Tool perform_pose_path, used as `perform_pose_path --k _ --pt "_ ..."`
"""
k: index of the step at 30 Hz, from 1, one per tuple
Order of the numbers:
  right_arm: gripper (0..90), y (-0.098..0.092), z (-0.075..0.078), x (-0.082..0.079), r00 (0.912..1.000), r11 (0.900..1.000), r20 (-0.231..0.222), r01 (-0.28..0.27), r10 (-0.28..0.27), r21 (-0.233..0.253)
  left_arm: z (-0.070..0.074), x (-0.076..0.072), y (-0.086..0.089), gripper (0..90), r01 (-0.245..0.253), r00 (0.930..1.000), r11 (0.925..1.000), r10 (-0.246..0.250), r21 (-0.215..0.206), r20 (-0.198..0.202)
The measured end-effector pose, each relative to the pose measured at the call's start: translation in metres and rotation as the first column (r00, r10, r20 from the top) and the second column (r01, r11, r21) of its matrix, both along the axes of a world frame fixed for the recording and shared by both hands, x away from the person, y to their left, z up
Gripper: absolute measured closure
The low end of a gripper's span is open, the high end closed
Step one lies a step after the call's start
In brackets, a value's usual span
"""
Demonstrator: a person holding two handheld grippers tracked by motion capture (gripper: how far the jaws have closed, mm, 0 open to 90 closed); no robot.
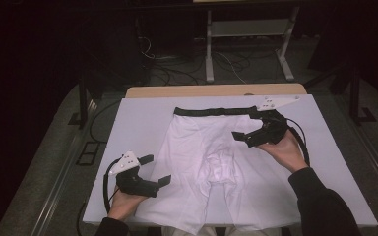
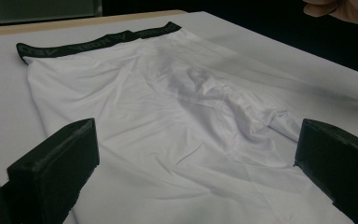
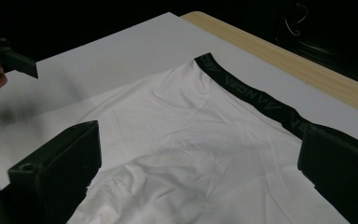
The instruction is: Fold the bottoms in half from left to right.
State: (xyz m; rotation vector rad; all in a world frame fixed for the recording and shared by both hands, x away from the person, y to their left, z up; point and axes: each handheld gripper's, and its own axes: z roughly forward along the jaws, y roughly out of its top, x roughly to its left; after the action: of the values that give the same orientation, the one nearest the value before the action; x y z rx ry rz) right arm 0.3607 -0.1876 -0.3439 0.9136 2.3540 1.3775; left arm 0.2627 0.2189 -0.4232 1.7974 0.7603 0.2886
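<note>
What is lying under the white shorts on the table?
The white shorts lie flat on a white sheet covering the table; anything between them is hidden.

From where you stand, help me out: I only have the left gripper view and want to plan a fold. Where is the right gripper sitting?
Observer: The right gripper is over the white shorts, at their far right part just below the black waistband.
Operator: Is it gripping the fabric?
Observer: No. The right gripper view shows its jaws wide apart with cloth lying flat between them.
Operator: And how does my own gripper sit against the garment?
Observer: The left gripper is open at the near left leg's outer edge, on the white table cover.
Operator: Do the legs stay on the table?
Observer: The left leg hem hangs slightly past the near edge.
</note>
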Motion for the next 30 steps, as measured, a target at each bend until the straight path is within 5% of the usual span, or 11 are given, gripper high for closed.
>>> perform_pose_path --k 30 --pt "0.0 0.047 -0.003 0.04 0.9994 1.0 -0.024 -0.026 0.026 -0.016 0.0 0.001 -0.001 0.0 0.01 0.9999 0.9999 -0.01 0.001 -0.002"
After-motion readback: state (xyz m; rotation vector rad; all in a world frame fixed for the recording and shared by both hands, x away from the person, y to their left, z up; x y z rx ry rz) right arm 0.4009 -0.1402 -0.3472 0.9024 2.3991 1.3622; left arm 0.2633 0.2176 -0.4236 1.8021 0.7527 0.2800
